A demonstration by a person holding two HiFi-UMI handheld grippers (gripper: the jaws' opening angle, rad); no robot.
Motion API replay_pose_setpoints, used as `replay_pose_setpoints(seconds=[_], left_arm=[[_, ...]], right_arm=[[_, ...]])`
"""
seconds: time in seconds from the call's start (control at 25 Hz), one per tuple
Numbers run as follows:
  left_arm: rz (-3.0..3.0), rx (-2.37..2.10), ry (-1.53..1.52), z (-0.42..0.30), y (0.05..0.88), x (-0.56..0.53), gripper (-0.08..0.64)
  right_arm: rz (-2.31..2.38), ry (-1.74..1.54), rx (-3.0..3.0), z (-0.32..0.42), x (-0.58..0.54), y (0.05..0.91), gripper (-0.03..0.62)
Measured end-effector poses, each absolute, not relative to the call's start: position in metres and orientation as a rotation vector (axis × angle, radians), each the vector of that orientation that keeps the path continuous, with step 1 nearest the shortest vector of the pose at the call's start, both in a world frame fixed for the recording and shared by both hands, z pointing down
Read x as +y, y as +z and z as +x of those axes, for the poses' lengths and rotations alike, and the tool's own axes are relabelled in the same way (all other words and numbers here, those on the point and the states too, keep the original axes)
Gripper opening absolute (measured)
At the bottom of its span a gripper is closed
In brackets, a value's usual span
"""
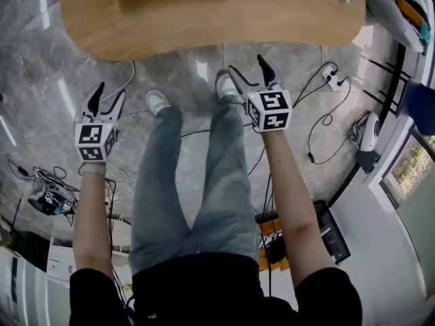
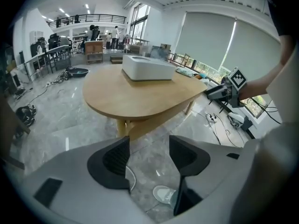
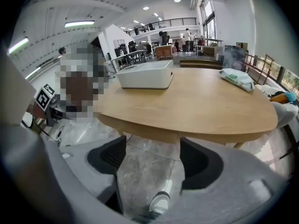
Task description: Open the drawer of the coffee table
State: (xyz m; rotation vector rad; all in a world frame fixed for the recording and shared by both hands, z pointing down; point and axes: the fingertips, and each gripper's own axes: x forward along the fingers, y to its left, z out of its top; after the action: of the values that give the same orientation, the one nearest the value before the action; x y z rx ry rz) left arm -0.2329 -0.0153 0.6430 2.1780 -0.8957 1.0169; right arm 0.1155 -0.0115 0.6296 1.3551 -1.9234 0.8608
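1. Cables (image 1: 49, 197) litter the floor in the head view; left gripper (image 1: 112, 89) and right gripper (image 1: 246, 64) hover short of the coffee table (image 1: 204, 26).
2. Left gripper view: jaws spread, empty; white tray (image 2: 147, 68) tops the table.
3. Right gripper view: jaws spread, empty; table edge just beyond.

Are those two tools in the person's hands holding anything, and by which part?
Nothing is held. The left tool and the right tool both have their jaws apart with nothing between them, and neither touches the coffee table.

Open left claw (image 1: 112, 90), right claw (image 1: 246, 65), table (image 1: 204, 20)
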Motion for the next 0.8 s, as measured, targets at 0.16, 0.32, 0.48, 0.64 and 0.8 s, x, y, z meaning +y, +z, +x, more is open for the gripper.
replay_pose_setpoints(seconds=[0.16, 0.32, 0.48, 0.64, 0.8], left_arm=[[2.166, -0.916, 1.04, -0.237, 0.674, -0.015, 0.268], [2.178, -0.93, 1.056, -0.239, 0.698, -0.026, 0.284], [2.183, -0.944, 1.06, -0.241, 0.715, -0.045, 0.288], [2.198, -0.936, 1.07, -0.241, 0.726, -0.056, 0.289], [2.228, -0.893, 1.099, -0.233, 0.733, -0.064, 0.293]], right_arm=[[1.359, 0.854, -1.917, 0.12, -0.013, 0.66, 0.376], [1.368, 0.842, -1.907, 0.124, -0.02, 0.691, 0.402], [1.397, 0.832, -1.877, 0.135, -0.027, 0.721, 0.417], [1.431, 0.814, -1.874, 0.146, -0.038, 0.736, 0.423], [1.421, 0.775, -1.883, 0.15, -0.049, 0.743, 0.423]])
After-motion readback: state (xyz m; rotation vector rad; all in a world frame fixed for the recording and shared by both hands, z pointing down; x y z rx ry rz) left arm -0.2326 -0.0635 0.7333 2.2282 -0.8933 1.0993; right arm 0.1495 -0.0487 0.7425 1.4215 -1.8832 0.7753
